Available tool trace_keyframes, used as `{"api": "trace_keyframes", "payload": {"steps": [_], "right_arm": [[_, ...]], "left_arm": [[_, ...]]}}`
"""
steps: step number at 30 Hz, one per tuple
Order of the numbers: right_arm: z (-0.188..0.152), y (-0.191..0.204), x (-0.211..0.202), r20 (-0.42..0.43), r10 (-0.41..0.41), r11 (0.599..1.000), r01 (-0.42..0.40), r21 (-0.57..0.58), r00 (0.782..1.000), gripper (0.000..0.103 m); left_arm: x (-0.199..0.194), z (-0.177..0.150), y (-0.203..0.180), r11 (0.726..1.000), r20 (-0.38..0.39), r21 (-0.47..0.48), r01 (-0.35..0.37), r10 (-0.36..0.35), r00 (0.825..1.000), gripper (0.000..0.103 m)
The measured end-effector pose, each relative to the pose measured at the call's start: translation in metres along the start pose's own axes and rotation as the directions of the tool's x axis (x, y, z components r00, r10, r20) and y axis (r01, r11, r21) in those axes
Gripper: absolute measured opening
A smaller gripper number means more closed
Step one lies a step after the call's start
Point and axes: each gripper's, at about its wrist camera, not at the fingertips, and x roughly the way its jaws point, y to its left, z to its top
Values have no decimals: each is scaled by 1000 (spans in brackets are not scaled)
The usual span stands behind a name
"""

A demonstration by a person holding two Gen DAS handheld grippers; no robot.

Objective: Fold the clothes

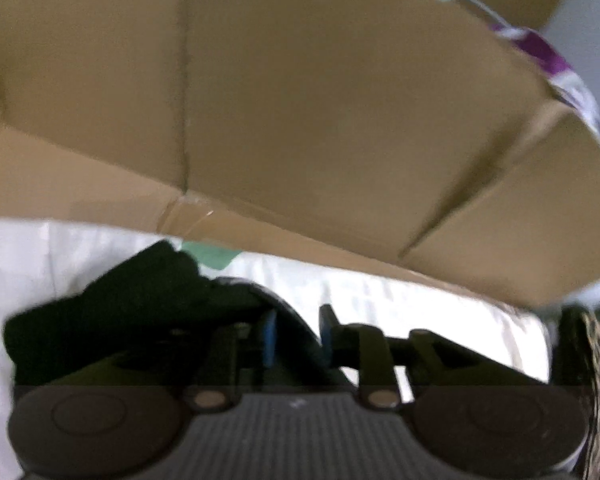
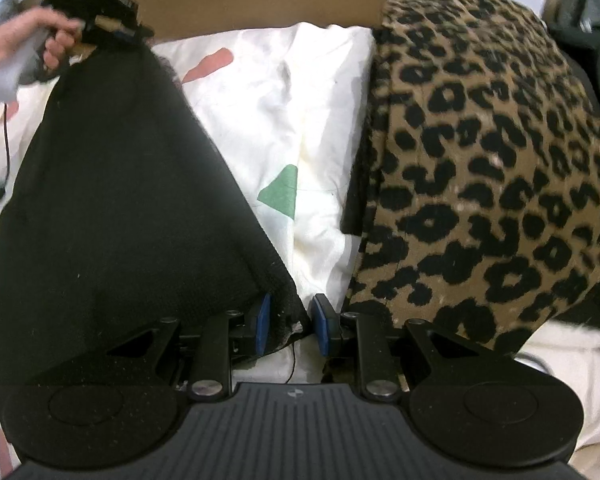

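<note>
Two corners are in play: your right tool is pinching the black garment's near corner on the bed; your left tool, spread, is hovering at its far edge. Keep tension even.

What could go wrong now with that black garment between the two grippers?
The black garment may slip: only its corner sits between the pads of the right gripper, seemingly loosely. The left gripper looks open, so that end could drop. It could snag the leopard-print cloth beside it.
</note>
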Motion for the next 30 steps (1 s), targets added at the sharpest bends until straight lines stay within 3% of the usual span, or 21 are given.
{"api": "trace_keyframes", "payload": {"steps": [8, 14, 19, 30], "right_arm": [[17, 5, -28, 82, 11, 1000, -12, 2, 997, 29], [27, 21, -29, 114, 66, 998, -63, -29, 991, 29], [23, 29, -12, 81, 78, 997, -76, -32, 994, 29], [26, 35, 18, 56, 15, 999, -13, -43, 998, 28]], "left_arm": [[-34, -8, -17, 985, -39, 170, 8, -1, 999, 29], [-14, -47, -44, 941, -170, 328, 88, -33, 985, 27], [7, -76, -72, 900, -200, 427, 90, -3, 980, 27], [30, -62, -78, 926, -122, 373, 49, -4, 993, 27]]}}
